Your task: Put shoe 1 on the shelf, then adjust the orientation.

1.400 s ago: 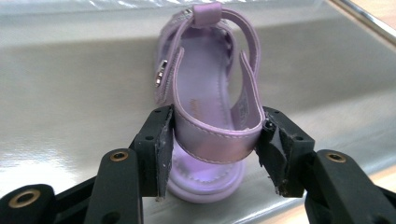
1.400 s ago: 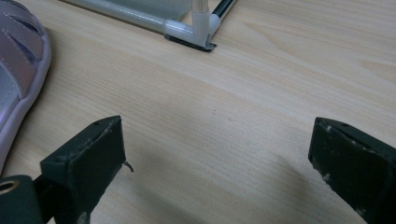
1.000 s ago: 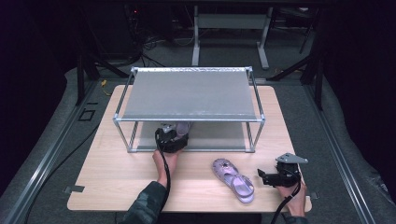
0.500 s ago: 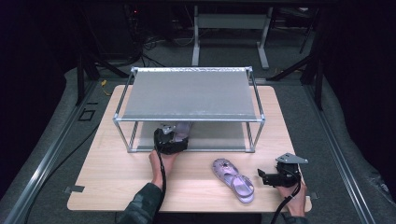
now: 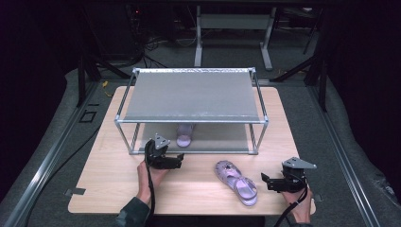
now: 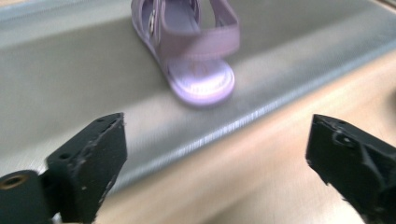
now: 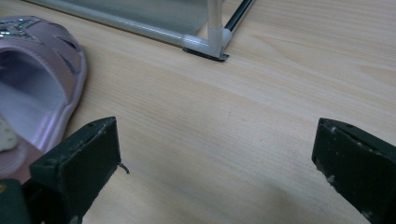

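Your left gripper (image 5: 178, 160) sat at lower centre-left of the high view with its jaws just opened wide and nothing between them, and the sandal (image 6: 189, 44) it faced lay at top centre of the left gripper view on the lower shelf (image 5: 215, 138) of the rack (image 5: 191, 96), clear of both pads. Your right gripper (image 5: 265, 181) at lower right was also spread wide and empty, with the second sandal (image 5: 236, 182) on the table (image 5: 108, 165) just to its left. To finish well, I judged you needed to draw the left gripper straight back without brushing the heel, then line the right one up squarely across the second sandal before closing.
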Available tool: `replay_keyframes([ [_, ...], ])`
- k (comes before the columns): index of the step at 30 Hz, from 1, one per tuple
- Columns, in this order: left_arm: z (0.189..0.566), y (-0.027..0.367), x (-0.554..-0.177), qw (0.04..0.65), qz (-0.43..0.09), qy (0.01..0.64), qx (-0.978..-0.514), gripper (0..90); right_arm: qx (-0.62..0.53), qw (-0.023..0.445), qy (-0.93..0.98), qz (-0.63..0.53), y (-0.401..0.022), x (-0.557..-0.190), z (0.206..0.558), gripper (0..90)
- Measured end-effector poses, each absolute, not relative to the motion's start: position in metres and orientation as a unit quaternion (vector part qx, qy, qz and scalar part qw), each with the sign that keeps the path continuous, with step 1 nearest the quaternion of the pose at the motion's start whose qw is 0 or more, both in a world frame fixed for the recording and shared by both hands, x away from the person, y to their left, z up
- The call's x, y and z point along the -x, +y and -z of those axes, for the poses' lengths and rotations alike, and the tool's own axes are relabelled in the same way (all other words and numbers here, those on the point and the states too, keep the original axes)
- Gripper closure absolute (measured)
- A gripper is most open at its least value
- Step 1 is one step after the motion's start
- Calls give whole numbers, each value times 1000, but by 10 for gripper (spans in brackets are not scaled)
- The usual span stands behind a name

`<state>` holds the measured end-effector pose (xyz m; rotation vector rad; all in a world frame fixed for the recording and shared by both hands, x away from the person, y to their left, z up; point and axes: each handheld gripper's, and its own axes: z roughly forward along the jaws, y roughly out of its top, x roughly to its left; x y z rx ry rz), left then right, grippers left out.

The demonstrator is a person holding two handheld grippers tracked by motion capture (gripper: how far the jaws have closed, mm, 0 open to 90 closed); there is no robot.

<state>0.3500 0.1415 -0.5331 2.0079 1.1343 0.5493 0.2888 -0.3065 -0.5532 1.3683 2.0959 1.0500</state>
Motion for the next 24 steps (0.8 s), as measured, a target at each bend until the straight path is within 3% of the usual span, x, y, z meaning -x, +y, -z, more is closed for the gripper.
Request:
replay_keyframes([
  [14, 531, 194, -296, 378, -226, 451, -776, 0, -478, 217, 751, -400, -288, -264, 522, 0],
  [24, 542, 216, -283, 362, -231, 468, -772, 0, -455, 209, 766, -403, -267, -252, 514, 0],
])
